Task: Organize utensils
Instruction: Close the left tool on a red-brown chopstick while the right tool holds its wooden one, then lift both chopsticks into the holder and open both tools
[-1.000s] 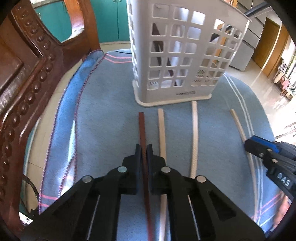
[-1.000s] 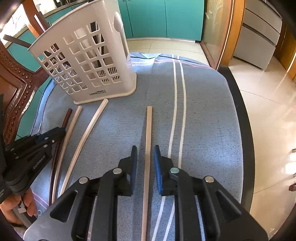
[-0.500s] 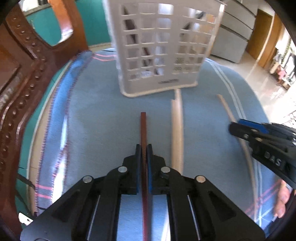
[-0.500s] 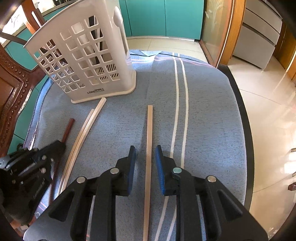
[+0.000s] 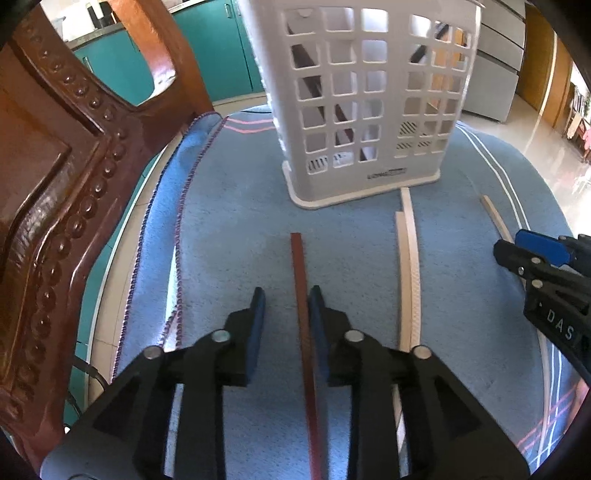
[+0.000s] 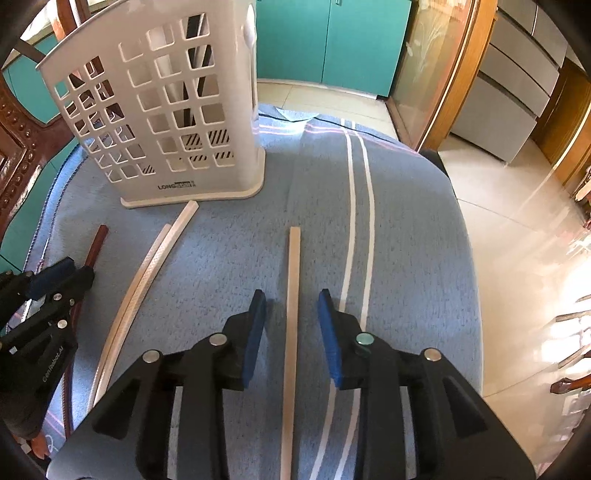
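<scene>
The white slotted utensil basket stood upright on the blue-towelled desk, at about 12 o'clock from the left tool and 10 o'clock from the right tool. Through its square holes several dark, slanted sticks could be seen leaning inside, and in the right wrist view a pale handle rose near its right corner; what exactly these pieces were could not be told.

The left tool was spread wide, holding nothing. The dark brown chopstick lay flat on the towel between its fingers, close against the right one, pointing to 12 o'clock and ending short of the basket.

The right tool was likewise wide apart and gripped nothing. A light wooden chopstick lay on the towel midway between its fingers, touching neither, its tip toward 12 o'clock.

Two pale chopsticks lay side by side, touching, between the two tools; the farther tip came just beside the basket's base. At 9 o'clock from the left tool stood a carved wooden chair. Teal cabinets lay beyond the desk.
</scene>
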A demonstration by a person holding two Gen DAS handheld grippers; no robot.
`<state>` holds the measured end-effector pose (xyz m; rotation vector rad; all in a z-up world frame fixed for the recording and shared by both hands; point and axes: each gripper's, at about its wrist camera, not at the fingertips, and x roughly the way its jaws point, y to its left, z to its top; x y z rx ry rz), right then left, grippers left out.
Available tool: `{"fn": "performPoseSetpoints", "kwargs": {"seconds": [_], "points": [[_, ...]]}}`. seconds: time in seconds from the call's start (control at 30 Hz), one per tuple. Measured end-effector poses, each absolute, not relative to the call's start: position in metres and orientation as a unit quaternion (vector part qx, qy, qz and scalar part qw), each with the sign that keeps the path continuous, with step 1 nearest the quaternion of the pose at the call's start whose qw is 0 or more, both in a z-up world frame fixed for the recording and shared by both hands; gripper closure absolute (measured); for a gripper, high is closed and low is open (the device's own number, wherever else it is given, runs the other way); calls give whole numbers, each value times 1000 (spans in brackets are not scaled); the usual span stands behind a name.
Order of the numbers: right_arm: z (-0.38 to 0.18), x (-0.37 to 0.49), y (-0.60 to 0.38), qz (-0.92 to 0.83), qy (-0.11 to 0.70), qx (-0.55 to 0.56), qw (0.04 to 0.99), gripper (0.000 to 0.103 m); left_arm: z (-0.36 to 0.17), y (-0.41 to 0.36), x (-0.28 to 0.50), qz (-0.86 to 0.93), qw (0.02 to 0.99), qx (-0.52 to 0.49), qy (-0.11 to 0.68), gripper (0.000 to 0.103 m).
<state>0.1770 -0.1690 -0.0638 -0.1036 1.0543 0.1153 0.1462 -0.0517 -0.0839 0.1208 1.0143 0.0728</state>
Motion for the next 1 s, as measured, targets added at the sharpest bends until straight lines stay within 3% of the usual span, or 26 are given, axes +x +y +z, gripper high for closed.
{"fn": "performPoseSetpoints", "kwargs": {"seconds": [0.03,0.1,0.17,0.2,0.37,0.53,0.73,0.87,1.0], "points": [[-65,177,-168,55,501,-54,862,72,-82,-47,147,30,871,49,488,76],[-65,175,-165,67,500,-52,862,88,-82,-35,153,20,868,31,495,77],[-66,171,-162,83,502,-48,859,97,-81,-25,155,0,865,-1,502,89],[-65,170,-162,85,503,-45,859,97,-80,-20,156,-1,864,-7,503,95],[-41,162,-166,131,483,-2,866,97,-60,-10,152,-14,882,-27,471,96],[32,132,-176,212,397,27,893,97,1,-2,122,-36,918,-40,393,96],[117,100,-199,254,297,48,919,97,99,9,81,-68,956,-70,276,96],[153,99,-209,249,260,72,930,97,167,20,63,-76,978,-115,154,96],[172,109,-215,238,253,87,934,97,192,35,64,-46,983,-165,63,96]]}}
